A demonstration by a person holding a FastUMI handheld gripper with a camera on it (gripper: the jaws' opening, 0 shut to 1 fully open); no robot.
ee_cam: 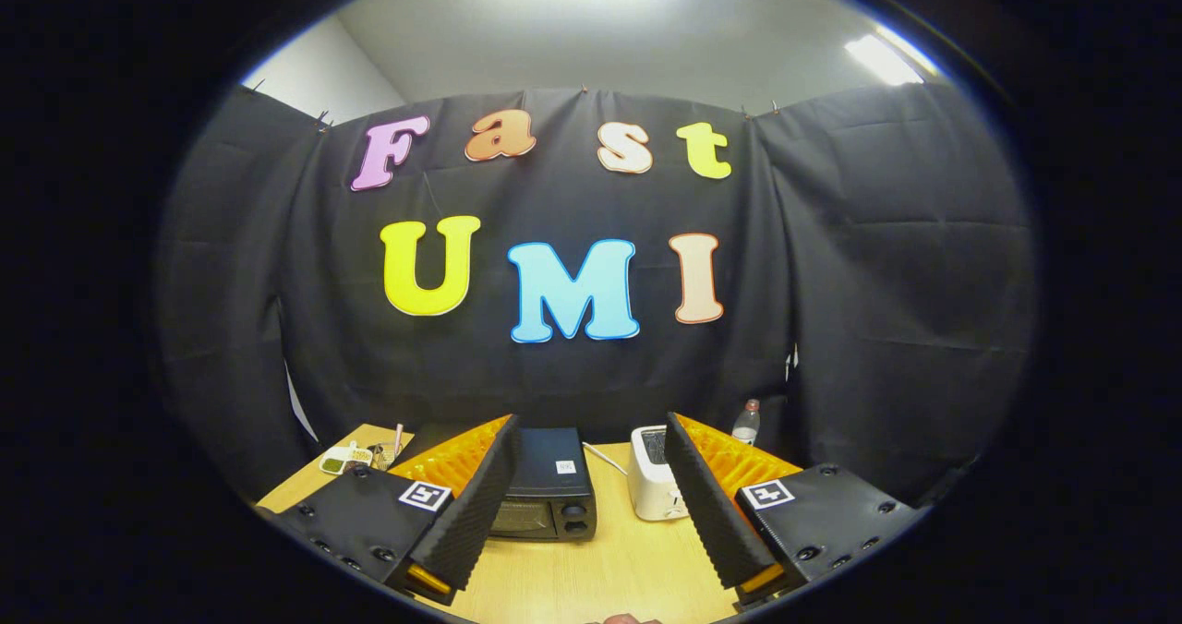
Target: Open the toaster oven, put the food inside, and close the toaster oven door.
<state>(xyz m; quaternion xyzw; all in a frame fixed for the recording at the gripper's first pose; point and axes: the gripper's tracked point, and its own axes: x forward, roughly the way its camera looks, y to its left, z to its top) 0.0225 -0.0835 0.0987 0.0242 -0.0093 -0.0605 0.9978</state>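
The hand-held gripper (591,504) hangs above the near part of the worktop (600,569), its two fingers spread wide and holding nothing; only bare wood and the appliances beyond lie between them.

Far to the left, beyond the left finger, a small plate of food (343,461) sits near the worktop's far left corner, with something thin and pinkish standing just beside it; what kind of food it is cannot be made out at this size. Just right of the left finger stands the toaster oven (548,490), dark, its glass door facing the viewer and standing upright and closed. Right of it, well apart from it, a white pop-up toaster (654,486) sits against the right finger, and a clear bottle (746,423) stands farther back by the cloth wall.

With the door shut and food lying outside on its plate, the scene suits an early stage best. Whether anything already rests inside the oven is hidden behind the glass, so a finished load cannot be ruled out.
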